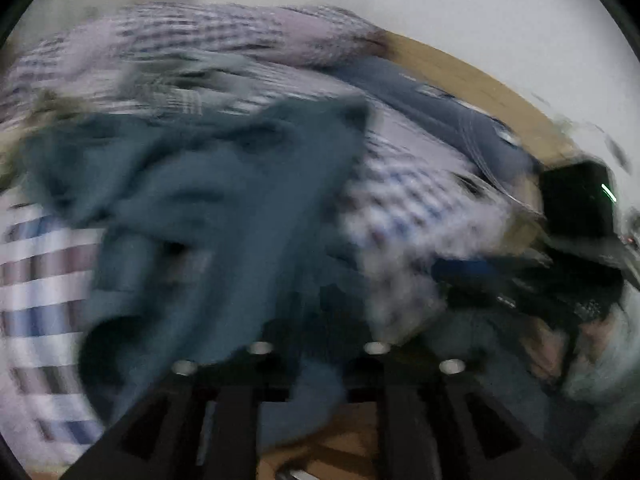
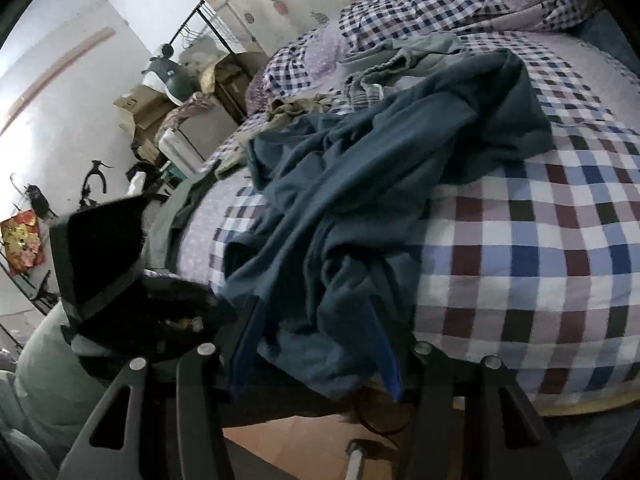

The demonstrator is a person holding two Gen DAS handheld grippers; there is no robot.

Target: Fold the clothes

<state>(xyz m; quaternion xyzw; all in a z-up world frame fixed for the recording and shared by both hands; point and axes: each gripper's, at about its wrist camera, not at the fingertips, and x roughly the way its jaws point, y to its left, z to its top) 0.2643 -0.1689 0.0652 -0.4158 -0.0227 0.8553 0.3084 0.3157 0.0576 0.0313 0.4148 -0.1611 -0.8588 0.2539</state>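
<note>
No brand or writing can be read in either view. The left wrist view is heavily blurred: the teal garment (image 1: 224, 216) fills its centre on the checked bed (image 1: 44, 280), and cloth hangs down at 6 o'clock between the fingers of the left hand-held gripper (image 1: 318, 354), but whether its jaws press on that cloth I cannot tell. At 3 o'clock there sits the other gripper's dark body. The right wrist view is sharp and alone shows, at 9 to 11 o'clock, boxes (image 2: 138, 110) and a rack (image 2: 208, 28) against the wall. The right hand-held gripper (image 2: 316, 344), angled down at the bed edge, has its blue fingers (image 2: 248, 344) part open, bunched cloth between them.
</note>
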